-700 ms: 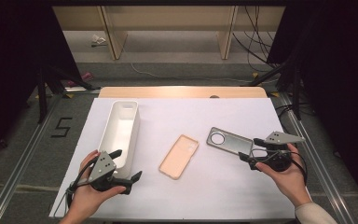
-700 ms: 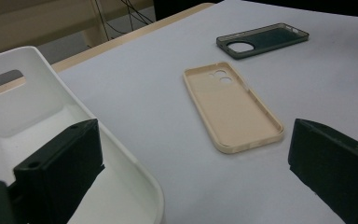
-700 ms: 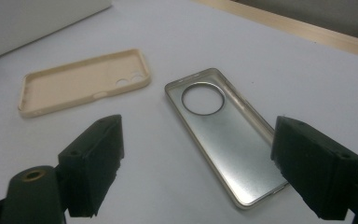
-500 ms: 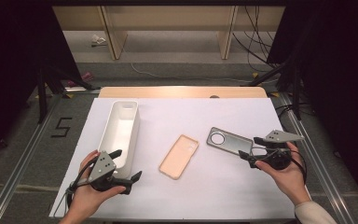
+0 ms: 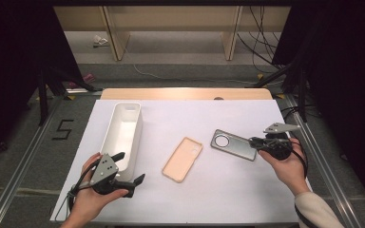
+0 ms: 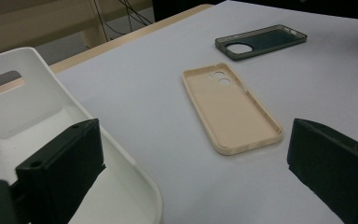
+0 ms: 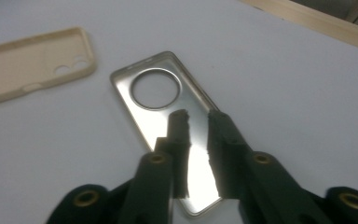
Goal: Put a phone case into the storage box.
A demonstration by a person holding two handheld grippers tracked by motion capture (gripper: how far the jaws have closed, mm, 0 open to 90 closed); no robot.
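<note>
Bright bench, dark room around it

We see the white bench (image 5: 228,190) evenly lit from above with faint shadows; strong glare streaks the grey phone case (image 7: 168,126), and the near tongs (image 7: 196,122) look soft and blurred.

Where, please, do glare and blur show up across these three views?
Right gripper view: bright glare streaks the shiny grey phone case, and the near black fingers look soft. Left gripper view: evenly lit, beige phone case sharp. High view: dark surroundings, white table brightly lit.
</note>
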